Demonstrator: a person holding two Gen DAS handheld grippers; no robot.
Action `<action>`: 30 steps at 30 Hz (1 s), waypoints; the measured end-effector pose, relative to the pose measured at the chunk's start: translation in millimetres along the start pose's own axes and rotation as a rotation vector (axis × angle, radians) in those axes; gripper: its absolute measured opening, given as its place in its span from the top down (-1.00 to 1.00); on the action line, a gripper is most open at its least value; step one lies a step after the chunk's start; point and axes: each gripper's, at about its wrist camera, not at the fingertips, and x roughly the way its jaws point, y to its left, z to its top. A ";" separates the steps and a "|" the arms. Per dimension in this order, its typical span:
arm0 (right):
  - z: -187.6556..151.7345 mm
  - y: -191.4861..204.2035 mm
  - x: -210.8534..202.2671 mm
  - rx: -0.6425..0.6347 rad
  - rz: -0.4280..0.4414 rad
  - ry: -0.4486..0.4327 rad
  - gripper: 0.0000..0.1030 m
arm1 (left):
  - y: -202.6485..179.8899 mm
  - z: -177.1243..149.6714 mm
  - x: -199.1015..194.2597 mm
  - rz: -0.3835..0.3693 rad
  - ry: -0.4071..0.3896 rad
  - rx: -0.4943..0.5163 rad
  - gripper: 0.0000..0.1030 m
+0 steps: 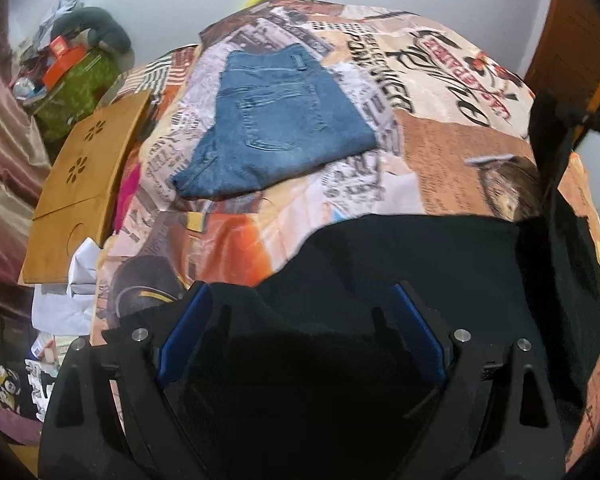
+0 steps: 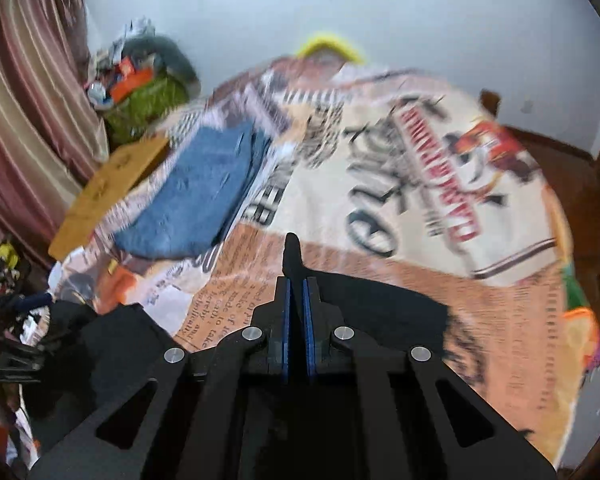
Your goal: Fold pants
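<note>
Black pants point(image 1: 420, 248) lie spread on a bed sheet printed like newspaper point(image 1: 440, 132), close to both grippers. My left gripper point(image 1: 300, 292) is open wide just above the black cloth, and its blue pads point(image 1: 188, 332) do not press on it. My right gripper point(image 2: 296, 280) is shut on a fold of the black pants point(image 2: 380, 300), and a tip of cloth sticks out past its fingertips. At the right edge of the left wrist view the black cloth rises off the bed. A folded pair of blue jeans point(image 1: 276, 120) point(image 2: 196, 200) rests further back on the sheet.
A wooden board point(image 1: 84, 184) point(image 2: 112, 188) leans at the bed's left side. Behind it stands a green bag point(image 1: 80, 80) heaped with clutter, next to striped curtains point(image 2: 20, 100). White cloth point(image 1: 72, 292) lies by the bed's left edge. Brown wooden furniture point(image 1: 572, 40) stands at the right.
</note>
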 end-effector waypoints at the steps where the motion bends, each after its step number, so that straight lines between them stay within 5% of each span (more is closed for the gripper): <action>1: -0.9 -3.6 -11.6 0.006 -0.007 -0.016 0.90 | -4.5 -0.8 -0.8 -0.006 0.006 0.007 -0.76; 14: -70.2 -77.9 -136.1 0.136 -0.127 -0.119 0.90 | -89.3 -42.0 -3.8 -0.048 0.097 0.171 -0.77; 19: -122.3 -101.1 -129.9 0.173 -0.168 -0.031 0.90 | -108.5 -54.6 -10.6 0.001 0.054 0.185 -0.80; 30: -223.3 -120.7 -89.5 0.317 -0.158 0.111 0.88 | -94.7 -62.5 -4.2 -0.048 0.074 0.012 -0.92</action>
